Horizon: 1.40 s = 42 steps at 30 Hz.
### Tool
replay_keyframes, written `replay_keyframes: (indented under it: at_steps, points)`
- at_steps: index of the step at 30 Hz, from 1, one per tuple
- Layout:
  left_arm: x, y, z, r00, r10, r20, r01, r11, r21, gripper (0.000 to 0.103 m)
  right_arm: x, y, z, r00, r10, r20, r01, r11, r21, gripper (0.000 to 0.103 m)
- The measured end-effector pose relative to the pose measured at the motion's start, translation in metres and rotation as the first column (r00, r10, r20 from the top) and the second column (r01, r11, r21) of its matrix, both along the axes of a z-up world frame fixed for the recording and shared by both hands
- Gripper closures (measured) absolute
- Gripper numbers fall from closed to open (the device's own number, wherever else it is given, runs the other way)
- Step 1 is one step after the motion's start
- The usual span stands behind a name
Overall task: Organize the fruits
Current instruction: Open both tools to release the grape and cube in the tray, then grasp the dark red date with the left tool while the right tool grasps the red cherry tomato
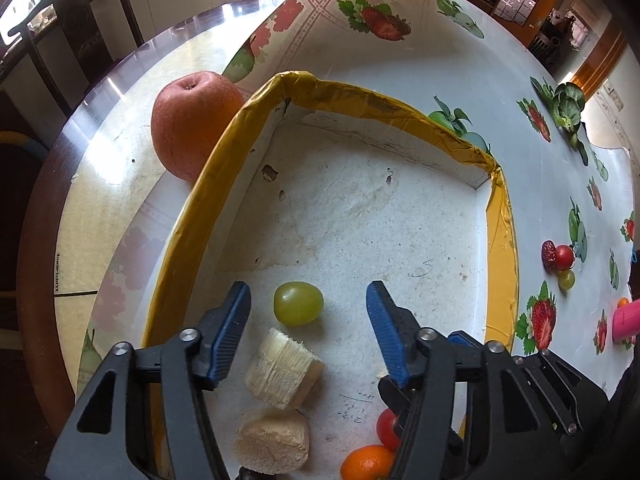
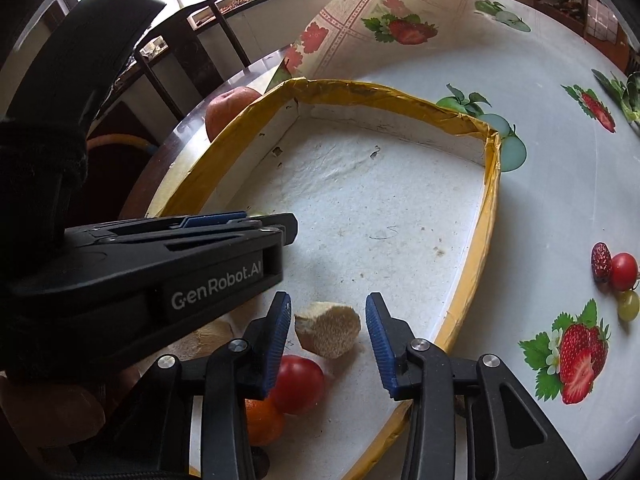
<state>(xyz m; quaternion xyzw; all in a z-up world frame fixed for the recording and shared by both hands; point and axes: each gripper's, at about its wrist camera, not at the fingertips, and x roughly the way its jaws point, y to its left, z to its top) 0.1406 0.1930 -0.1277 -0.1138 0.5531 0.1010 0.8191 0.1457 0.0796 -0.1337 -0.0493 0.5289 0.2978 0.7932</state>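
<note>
Shallow cardboard tray [image 1: 400, 110], rim wrapped in crinkled yellow tape, floor white, pitted and stained, with faint pen scrawl too small to read. Inside: smooth green grape [image 1: 298, 304] lying free between the spread blue ribbed pads of the left gripper [image 1: 308, 304], untouched; two fibrous pale chunks [image 1: 284, 374], kind hard to tell. Right gripper [image 2: 328, 316] released too, jaws apart around one rough chunk [image 2: 328, 334], not pressing. Glossy tomato [image 2: 298, 384] and orange [image 2: 262, 420] partly hidden behind its finger. "GenRobot.AI" in white on the left gripper's black body. Round apple [image 1: 192, 124] outside, against the tray wall. On the strawberry-print cloth [image 2: 560, 200]: wrinkled date [image 2: 601, 267], tomato, grape.
</note>
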Motion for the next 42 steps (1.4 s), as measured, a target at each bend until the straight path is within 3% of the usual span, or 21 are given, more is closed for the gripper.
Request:
replay_keyframes:
  at_steps: [3,26,36,42]
  points:
    - [-0.004,0.002,0.004,1.000,0.001,0.005,-0.001,1.000,-0.005,0.042,-0.002,-0.006,0.007,1.000,-0.016,0.016,0.016,1.000,0.001,0.048]
    - [-0.037,-0.030,0.036,0.998,-0.049,0.041,0.050,0.999,-0.018,0.042,-0.038,-0.098,0.047,0.982,-0.186,0.036,0.184,0.982,0.052,0.048]
    - [-0.046,-0.071,0.047,0.992,-0.109,0.063,0.113,0.992,-0.060,0.042,-0.054,-0.168,0.041,0.954,-0.299,0.018,0.298,0.954,0.034,0.048]
    - [-0.043,-0.108,0.047,0.983,-0.170,0.065,0.175,0.981,-0.079,0.042,-0.056,-0.215,0.037,0.921,-0.390,0.009,0.389,0.921,0.026,0.048]
